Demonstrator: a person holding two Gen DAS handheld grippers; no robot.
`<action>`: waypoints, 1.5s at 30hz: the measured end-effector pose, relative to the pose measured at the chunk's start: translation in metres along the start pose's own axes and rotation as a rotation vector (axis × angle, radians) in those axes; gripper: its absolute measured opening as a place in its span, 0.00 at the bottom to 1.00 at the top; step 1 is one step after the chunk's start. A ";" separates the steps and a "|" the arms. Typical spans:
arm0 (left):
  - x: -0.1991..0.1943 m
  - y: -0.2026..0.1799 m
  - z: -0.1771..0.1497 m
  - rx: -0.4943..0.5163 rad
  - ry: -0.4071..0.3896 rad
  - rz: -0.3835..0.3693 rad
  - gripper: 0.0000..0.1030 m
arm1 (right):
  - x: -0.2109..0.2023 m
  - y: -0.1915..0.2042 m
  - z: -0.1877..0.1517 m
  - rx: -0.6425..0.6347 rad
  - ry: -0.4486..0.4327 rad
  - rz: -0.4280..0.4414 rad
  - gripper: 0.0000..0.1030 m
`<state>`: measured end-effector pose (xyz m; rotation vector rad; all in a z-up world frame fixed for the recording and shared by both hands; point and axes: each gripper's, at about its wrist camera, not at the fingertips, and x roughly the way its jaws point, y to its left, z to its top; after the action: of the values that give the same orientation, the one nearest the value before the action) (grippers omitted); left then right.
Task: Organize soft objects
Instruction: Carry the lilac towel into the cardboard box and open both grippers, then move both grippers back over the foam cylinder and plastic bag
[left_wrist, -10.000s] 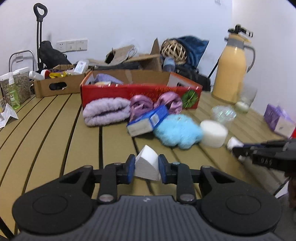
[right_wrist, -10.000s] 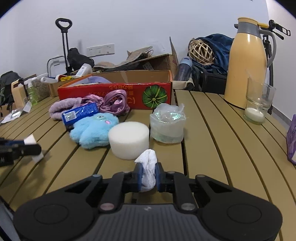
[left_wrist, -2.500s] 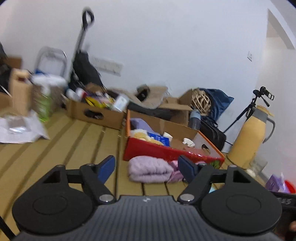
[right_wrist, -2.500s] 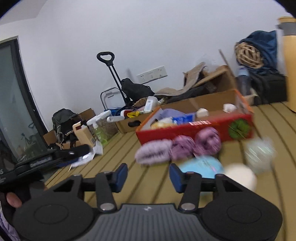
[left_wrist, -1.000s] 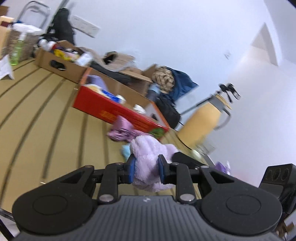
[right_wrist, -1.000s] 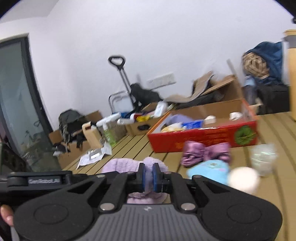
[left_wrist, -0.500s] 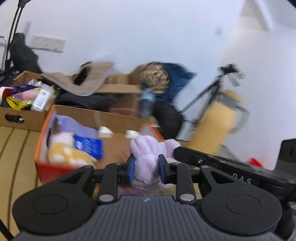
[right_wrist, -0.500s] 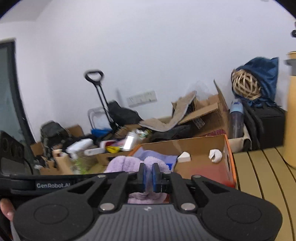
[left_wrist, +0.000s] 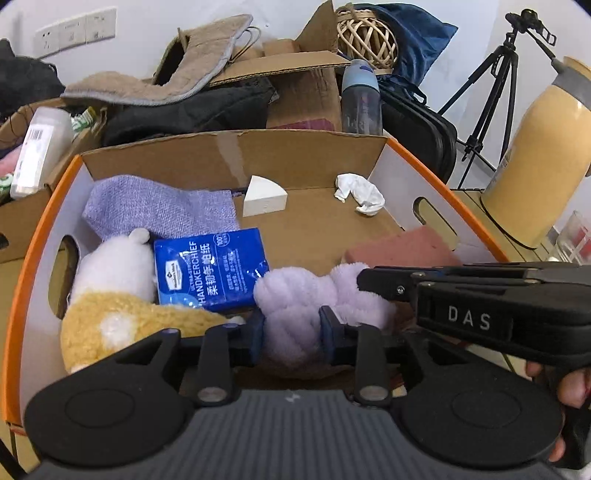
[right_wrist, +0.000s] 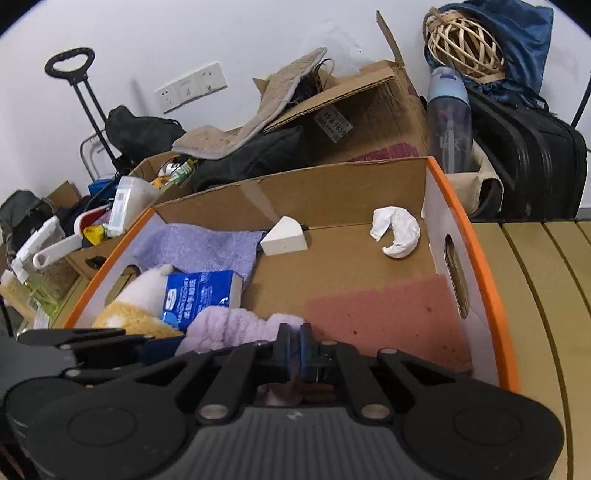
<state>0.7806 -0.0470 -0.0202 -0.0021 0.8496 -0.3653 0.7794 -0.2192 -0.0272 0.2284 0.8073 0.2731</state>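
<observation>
Lilac plush towel (left_wrist: 295, 314) held by both tongs inside the orange-rimmed box (left_wrist: 436, 173)
Left tongs (left_wrist: 291, 332) are opening with the towel's left end between their pads; right tongs (right_wrist: 294, 347) are clamped tight on its right end. The towel sits at the box's near side, right of the blue handkerchief pack (left_wrist: 210, 269) and yellow plush (left_wrist: 122, 317), with a pink sponge (right_wrist: 384, 314) further right

towel (left_wrist: 295, 317): fluffy cloth | box (left_wrist: 295, 158): matt cardboard | tissue pack (left_wrist: 210, 269): glossy plastic
</observation>
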 end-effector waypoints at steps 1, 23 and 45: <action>-0.001 0.000 -0.001 0.004 0.001 0.001 0.36 | -0.001 0.004 -0.003 -0.032 0.003 -0.007 0.02; -0.270 -0.037 -0.070 -0.022 -0.390 0.094 0.76 | -0.258 0.027 -0.047 -0.109 -0.265 0.010 0.50; -0.306 -0.097 -0.285 0.003 -0.445 0.102 0.92 | -0.332 0.038 -0.294 -0.181 -0.370 0.017 0.74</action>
<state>0.3562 -0.0008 0.0290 -0.0363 0.4074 -0.2564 0.3376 -0.2627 0.0122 0.1099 0.4119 0.3073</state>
